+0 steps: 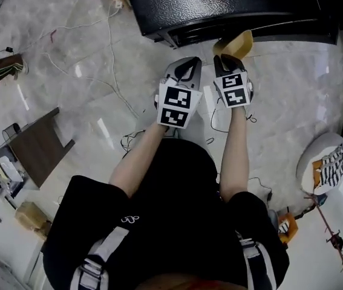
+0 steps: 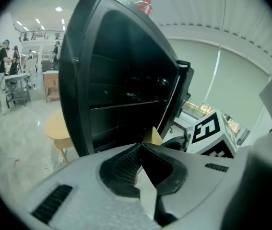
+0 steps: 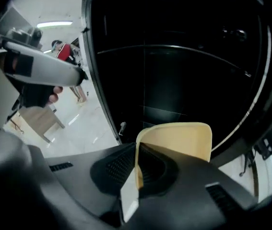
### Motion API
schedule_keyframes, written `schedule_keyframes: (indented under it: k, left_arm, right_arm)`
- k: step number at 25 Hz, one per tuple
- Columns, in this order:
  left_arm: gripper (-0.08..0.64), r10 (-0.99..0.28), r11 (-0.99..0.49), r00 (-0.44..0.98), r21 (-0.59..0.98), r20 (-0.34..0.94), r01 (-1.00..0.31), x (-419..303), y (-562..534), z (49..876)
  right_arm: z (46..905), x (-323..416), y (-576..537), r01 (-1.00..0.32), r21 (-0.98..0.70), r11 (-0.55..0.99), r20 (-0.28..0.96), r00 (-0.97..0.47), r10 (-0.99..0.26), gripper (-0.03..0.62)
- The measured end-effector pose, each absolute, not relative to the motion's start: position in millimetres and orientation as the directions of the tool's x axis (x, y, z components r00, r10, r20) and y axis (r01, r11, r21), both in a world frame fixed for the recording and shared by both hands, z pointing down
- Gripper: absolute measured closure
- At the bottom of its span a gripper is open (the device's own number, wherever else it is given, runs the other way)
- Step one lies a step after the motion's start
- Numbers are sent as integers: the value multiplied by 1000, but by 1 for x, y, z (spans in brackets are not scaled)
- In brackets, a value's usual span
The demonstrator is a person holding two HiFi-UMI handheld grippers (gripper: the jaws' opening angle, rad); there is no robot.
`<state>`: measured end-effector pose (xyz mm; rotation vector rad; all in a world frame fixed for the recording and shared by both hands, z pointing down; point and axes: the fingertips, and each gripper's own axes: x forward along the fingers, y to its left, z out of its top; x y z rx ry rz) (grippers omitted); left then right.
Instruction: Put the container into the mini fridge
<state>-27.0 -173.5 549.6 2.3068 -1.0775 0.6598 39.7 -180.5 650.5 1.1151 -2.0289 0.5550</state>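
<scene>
The black mini fridge (image 1: 219,5) stands open just ahead, and its dark inside with a shelf (image 3: 174,71) fills the right gripper view. My right gripper (image 1: 227,58) is shut on the wall of a beige container (image 1: 235,43). The jaws pinch its rim (image 3: 174,140) and hold it up in front of the fridge opening. My left gripper (image 1: 186,65) hangs beside it on the left, shut with nothing between its fingers. The left gripper view shows the fridge interior (image 2: 121,95), a corner of the container (image 2: 152,137) and the right gripper's marker cube (image 2: 210,133).
Cables trail over the marble floor (image 1: 98,71). A low wooden table (image 1: 38,147) stands to the left and a round cushion with a striped cloth (image 1: 325,162) to the right. A round wooden stool (image 2: 59,128) stands left of the fridge. People stand far off.
</scene>
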Motion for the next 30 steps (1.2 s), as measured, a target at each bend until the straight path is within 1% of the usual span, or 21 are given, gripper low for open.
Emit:
schedule_keyframes:
  k: [4, 7, 10, 14, 17, 20, 23, 25, 27, 30]
  left_arm:
    - [555, -566, -531, 548, 237, 615, -814, -48, -174, 550]
    - [555, -578, -511, 534, 236, 617, -826, -62, -177, 550]
    - [555, -585, -497, 519, 230, 624, -837, -70, -177, 551]
    - [555, -580, -511, 518, 214, 628, -832, -75, -171, 547]
    - [555, -578, -510, 513, 209, 635, -834, -85, -167, 544]
    - [555, -573, -516, 524, 219, 630, -828, -88, -162, 542]
    - [555, -571, -521, 538, 233, 620, -821, -88, -161, 539]
    - [555, -570, -526, 544, 235, 616, -817, -88, -160, 538]
    - [555, -565, -538, 556, 240, 609, -808, -83, -159, 537]
    - [555, -554, -562, 588, 256, 589, -786, -69, -162, 532]
  right_arm:
    - [678, 14, -199, -713, 79, 696, 835, -334, -438, 577]
    - [699, -2, -206, -573, 151, 806, 873, -306, -381, 577]
    - [718, -9, -212, -427, 213, 879, 901, -262, -346, 577]
    - [744, -9, -220, -257, 257, 932, 929, -199, -311, 575]
    - [756, -10, -228, -210, 276, 938, 936, -162, -312, 575]
    - [759, -12, -237, -186, 320, 929, 926, -149, -348, 575]
    - [750, -15, -247, -205, 367, 907, 903, -158, -401, 564]
    - [739, -17, -250, -284, 383, 879, 882, -170, -439, 477]
    - [722, -11, -247, -420, 391, 819, 848, -181, -498, 472]
    - [686, 13, -242, -673, 348, 653, 784, -173, -596, 488]
